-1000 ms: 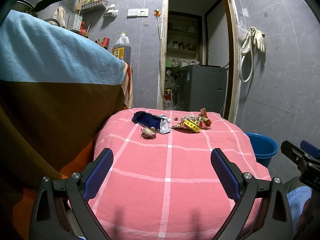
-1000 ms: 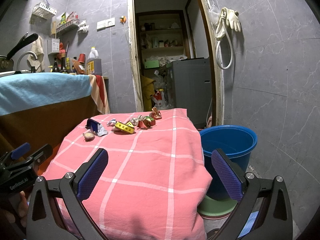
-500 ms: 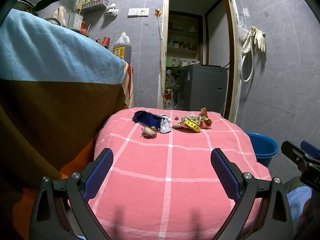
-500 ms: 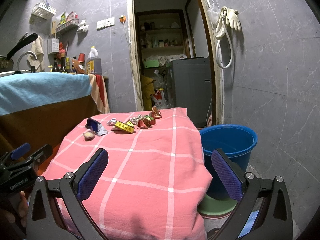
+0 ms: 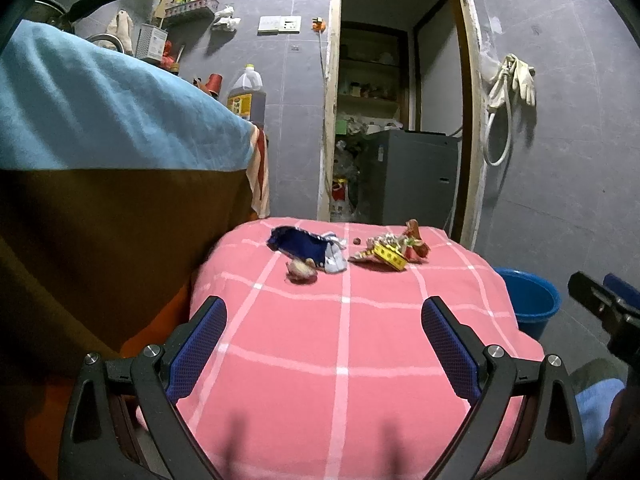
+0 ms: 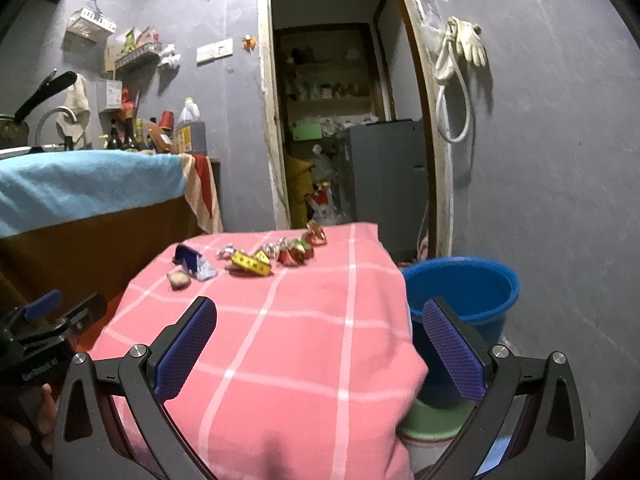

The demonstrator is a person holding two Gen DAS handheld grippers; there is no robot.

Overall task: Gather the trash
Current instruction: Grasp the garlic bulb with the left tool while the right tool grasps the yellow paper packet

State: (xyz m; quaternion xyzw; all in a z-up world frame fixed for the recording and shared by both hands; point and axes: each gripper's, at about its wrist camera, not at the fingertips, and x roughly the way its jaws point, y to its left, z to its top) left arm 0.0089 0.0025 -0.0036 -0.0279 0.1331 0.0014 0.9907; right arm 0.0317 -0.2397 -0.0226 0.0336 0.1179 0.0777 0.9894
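Trash lies in a row at the far end of a pink checked tablecloth: a blue wrapper, a small beige lump, a yellow wrapper and red wrappers. A blue bucket stands on the floor to the table's right. My left gripper is open over the near table, holding nothing. My right gripper is open too, above the table's right edge, with nothing in it.
A counter draped in blue and brown cloth rises close on the left. Behind the table, a doorway opens onto a grey appliance. Gloves and a hose hang on the right wall. The bucket sits on a green basin.
Both grippers have crept slightly forward toward the trash; the right view is a little blurred by motion. Nothing on the table has moved.
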